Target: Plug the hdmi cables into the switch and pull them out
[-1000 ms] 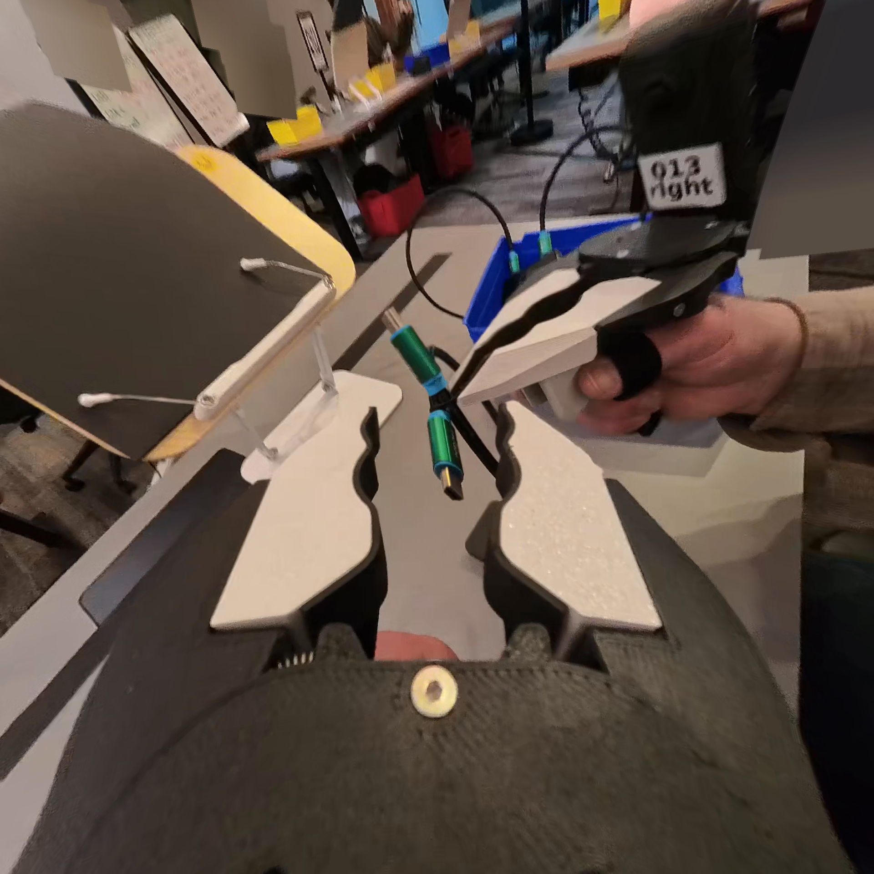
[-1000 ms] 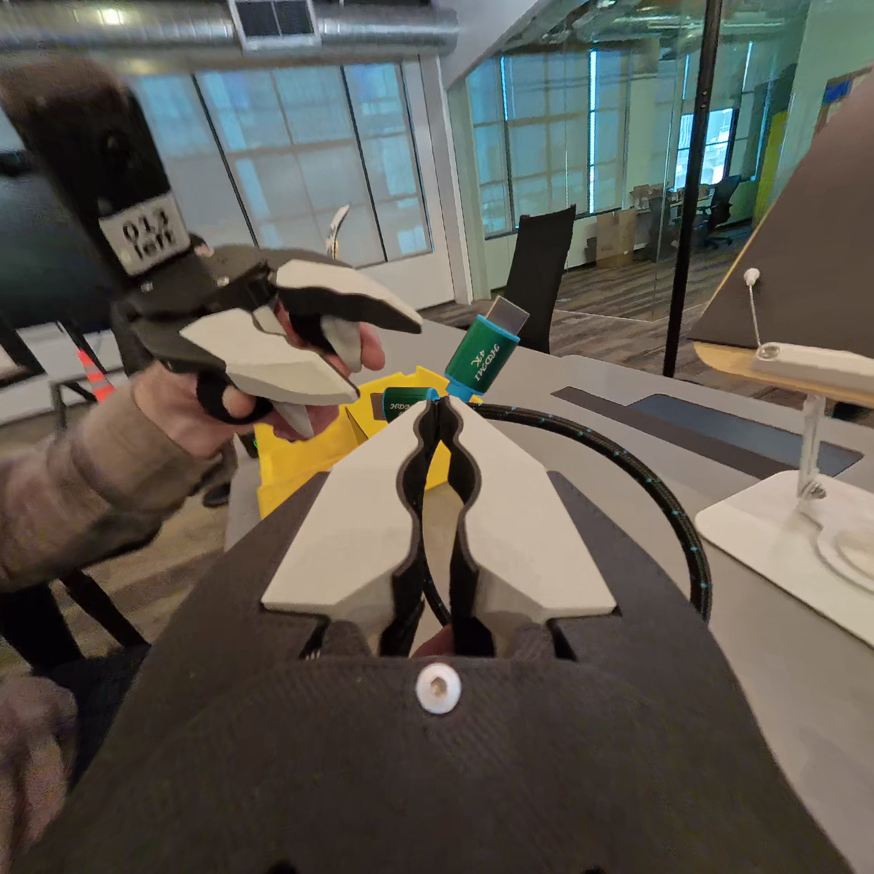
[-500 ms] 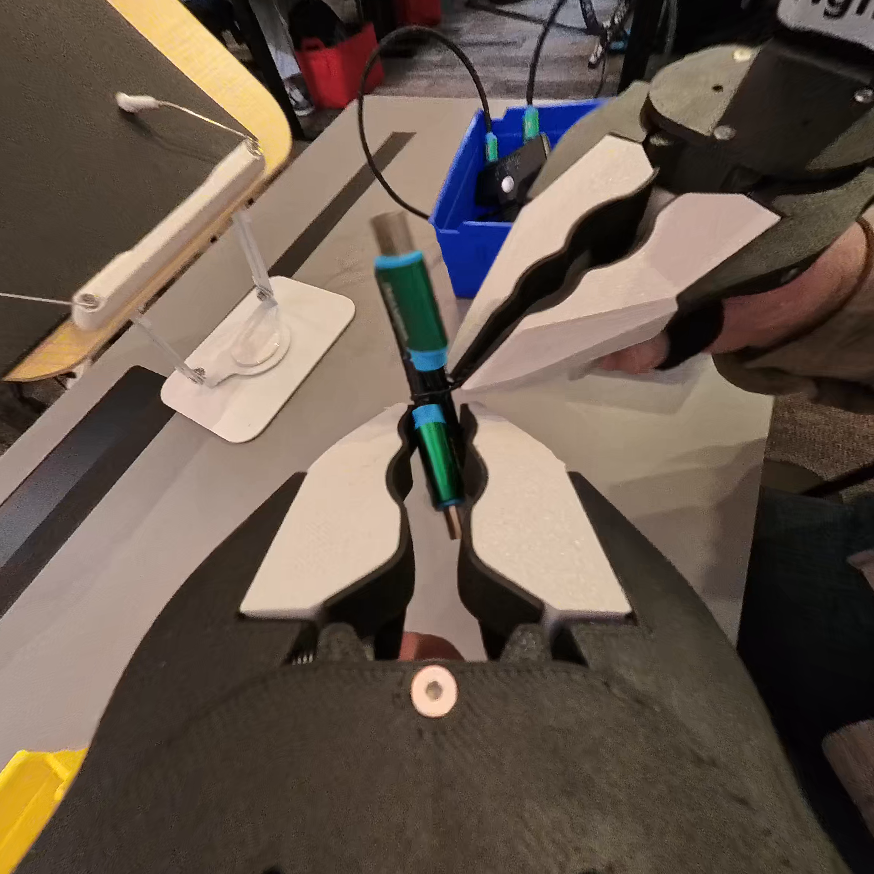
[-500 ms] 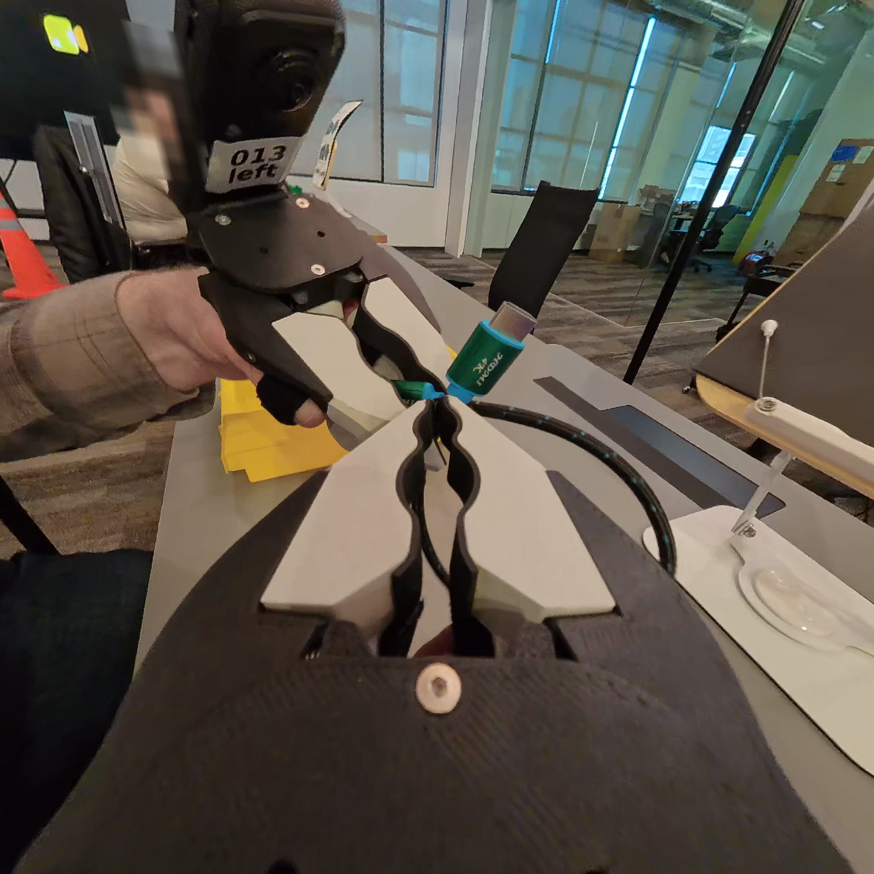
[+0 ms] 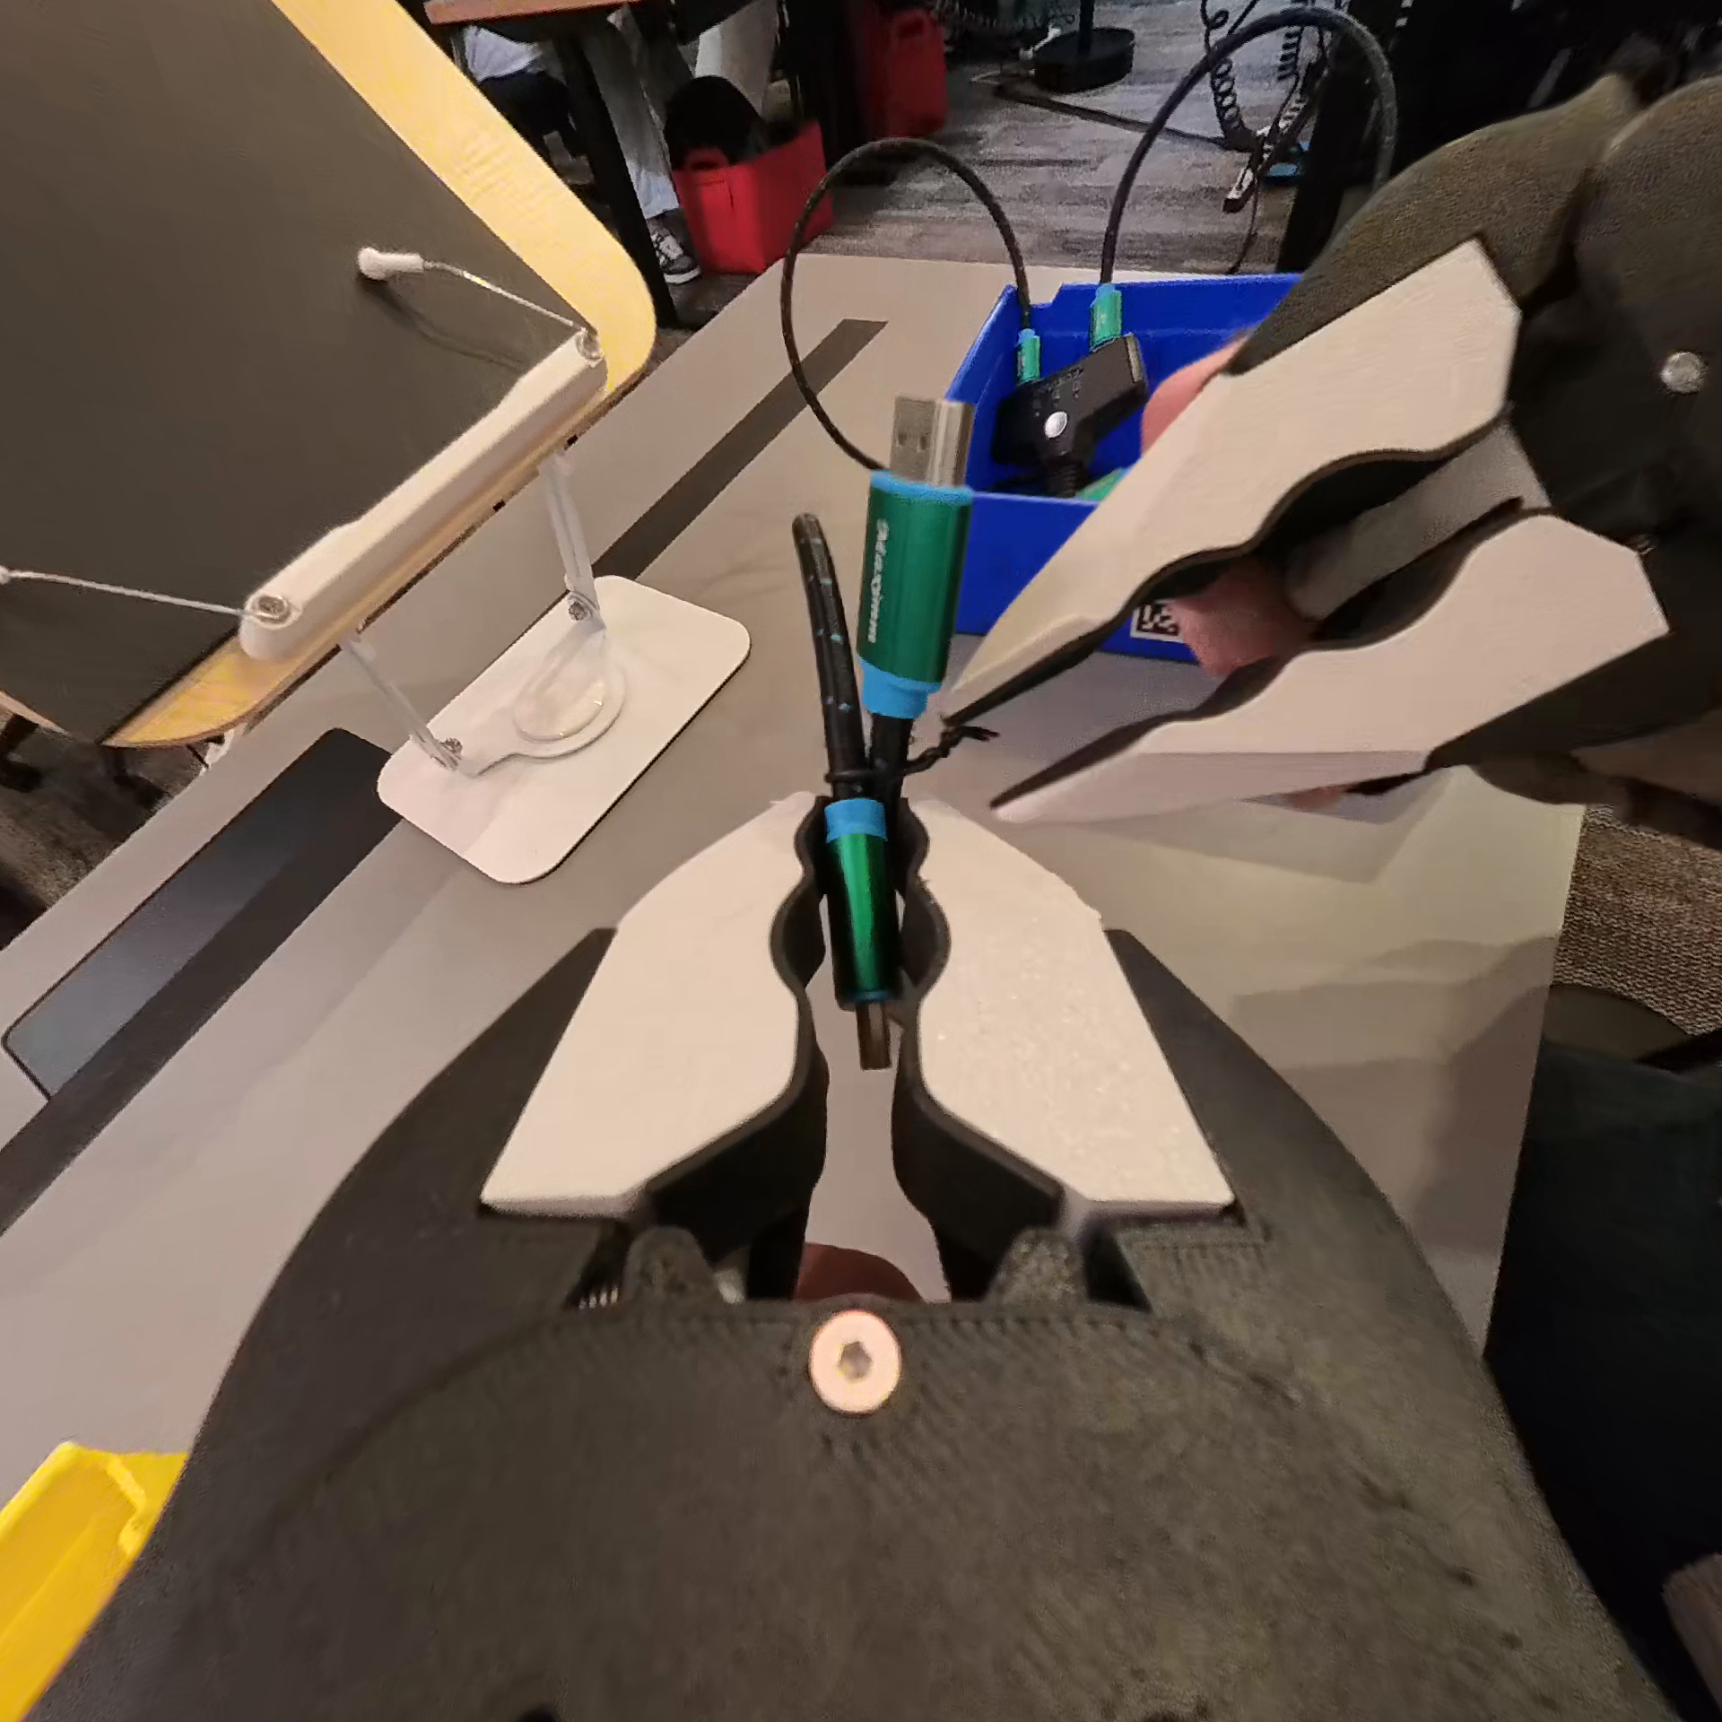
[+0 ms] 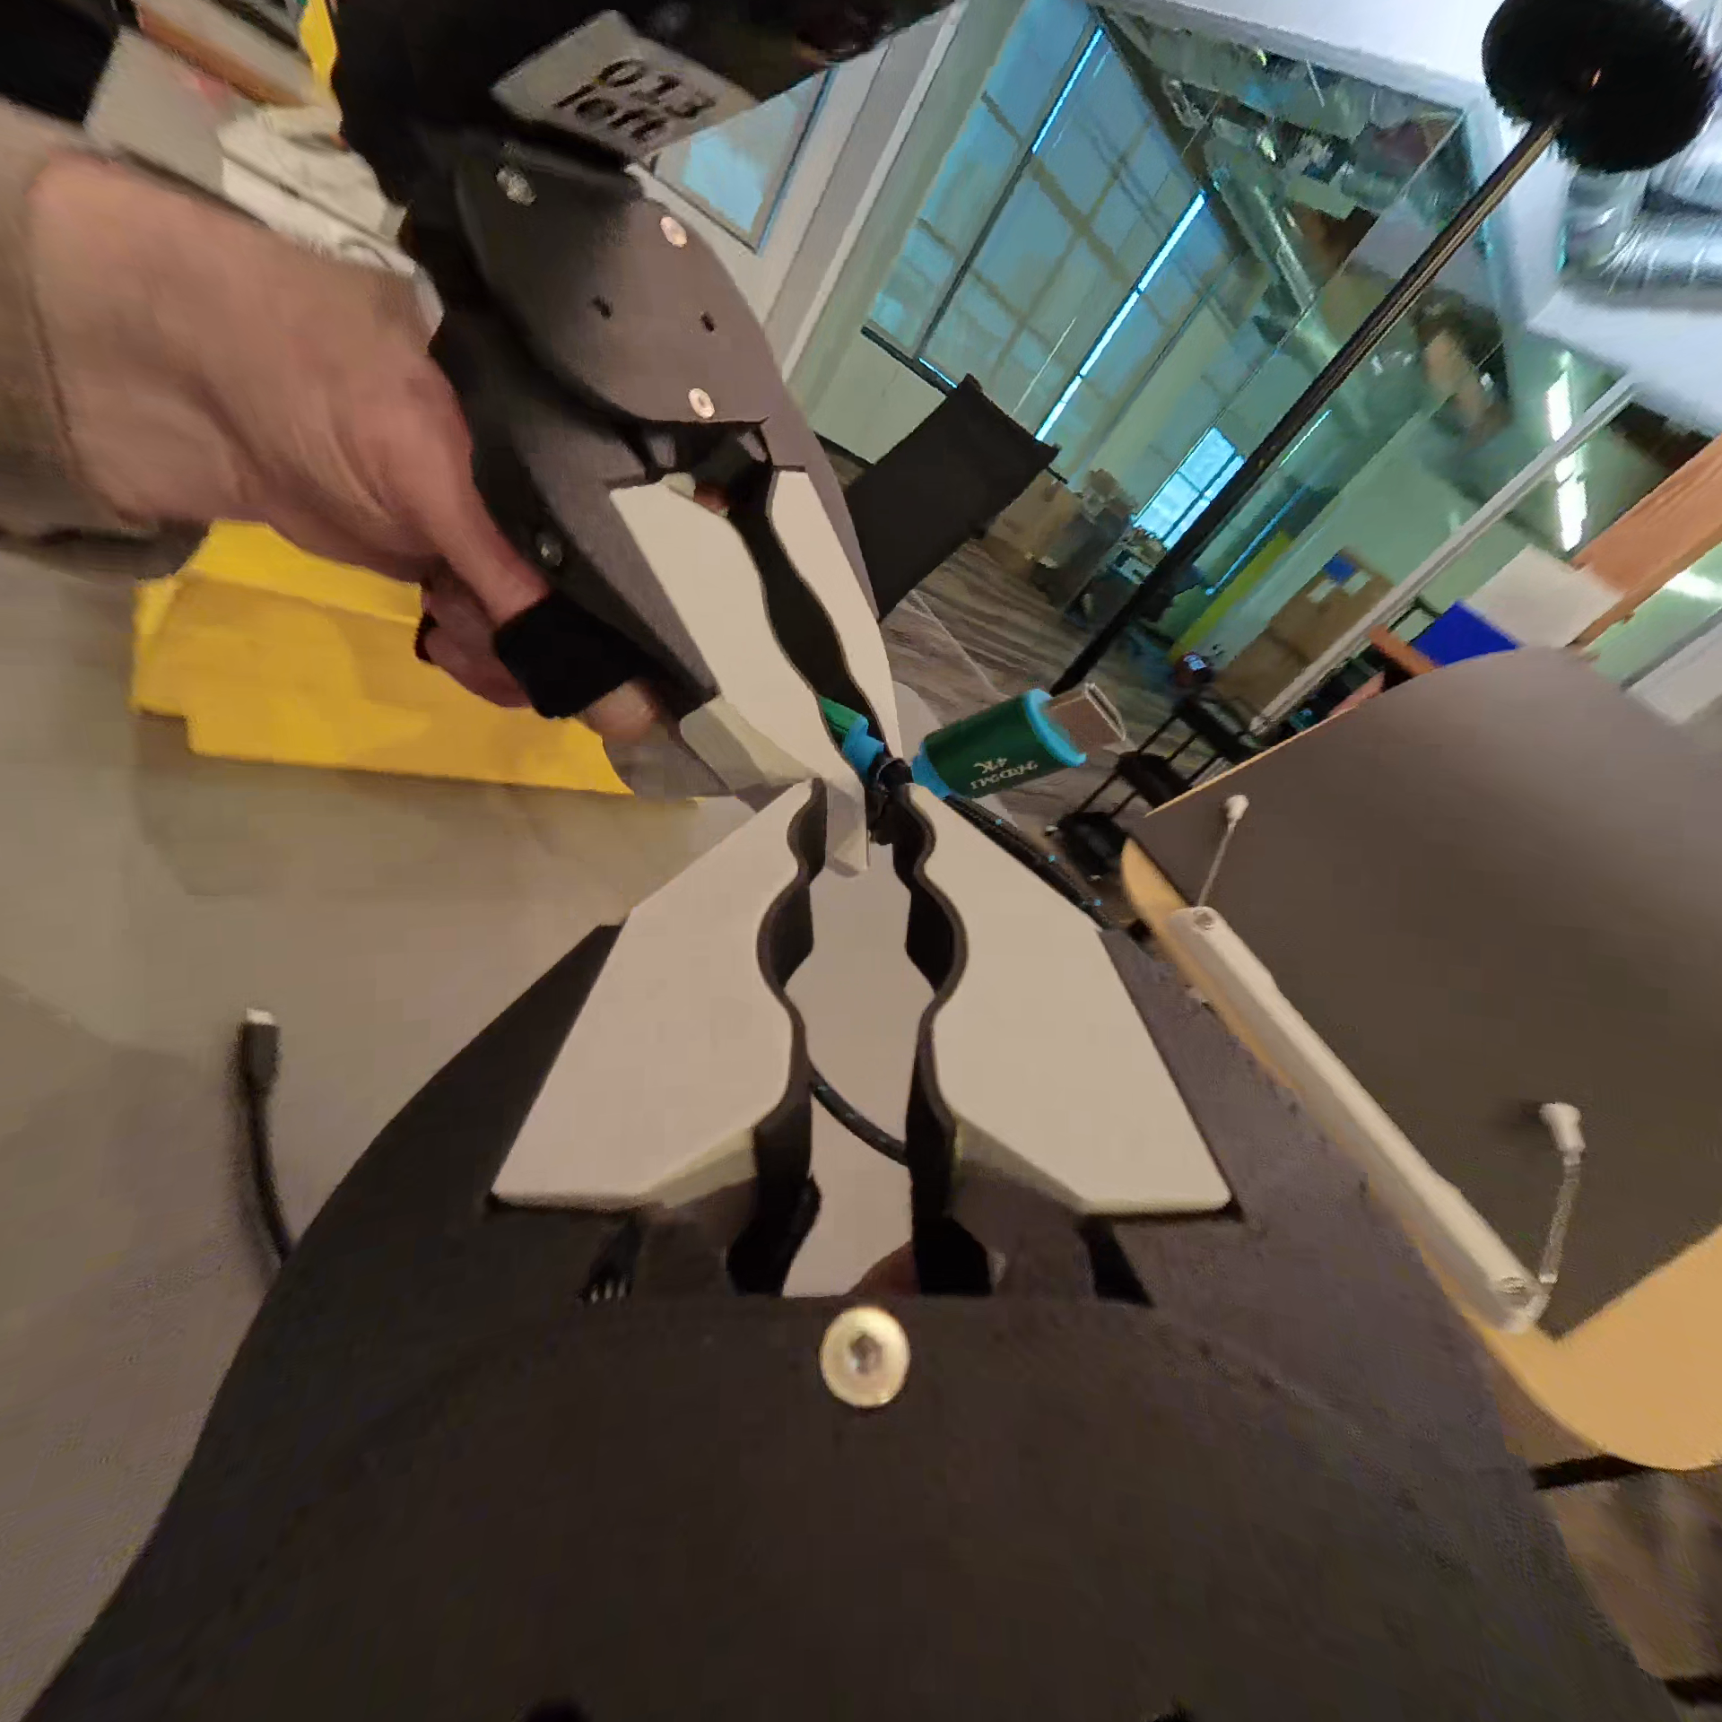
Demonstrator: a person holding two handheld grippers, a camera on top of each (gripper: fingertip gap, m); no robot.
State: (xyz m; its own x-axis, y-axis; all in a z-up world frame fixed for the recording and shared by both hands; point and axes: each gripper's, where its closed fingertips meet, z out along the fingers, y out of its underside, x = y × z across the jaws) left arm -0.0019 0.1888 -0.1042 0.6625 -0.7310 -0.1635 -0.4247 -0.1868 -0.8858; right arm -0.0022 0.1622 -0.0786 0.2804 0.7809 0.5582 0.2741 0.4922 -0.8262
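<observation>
Left gripper (image 5: 862, 839) is clamped on the near green HDMI plug (image 5: 862, 922): plug sits between the finger pads near the tips, metal end pointing back toward the camera, blue collar at the fingertips. Gap between the fingers is narrow, just the plug's width.

Just past the tips, the braided black cable (image 5: 832, 643) folds over itself, bound by a thin twist tie (image 5: 932, 745). The second green plug (image 5: 908, 578) stands up from the bundle, metal end up, free in the air.

Right gripper (image 5: 969, 755) comes in from the right, tips just beside the twist tie. Its fingers are slightly parted with a narrow gap; right wrist view shows its tips (image 6: 867, 811) straddling the tied spot, but cannot tell whether it actually grips anything.

Farther back on the grey table (image 5: 1211, 932): white stand base (image 5: 578, 745) to the left, blue bin (image 5: 1044, 540) to the right. The black switch (image 5: 1072, 401) lies in the bin with two green plugs already seated in it, cables looping up and away.

Yellow bin (image 6: 354, 690) sits behind the left gripper in the right wrist view.
</observation>
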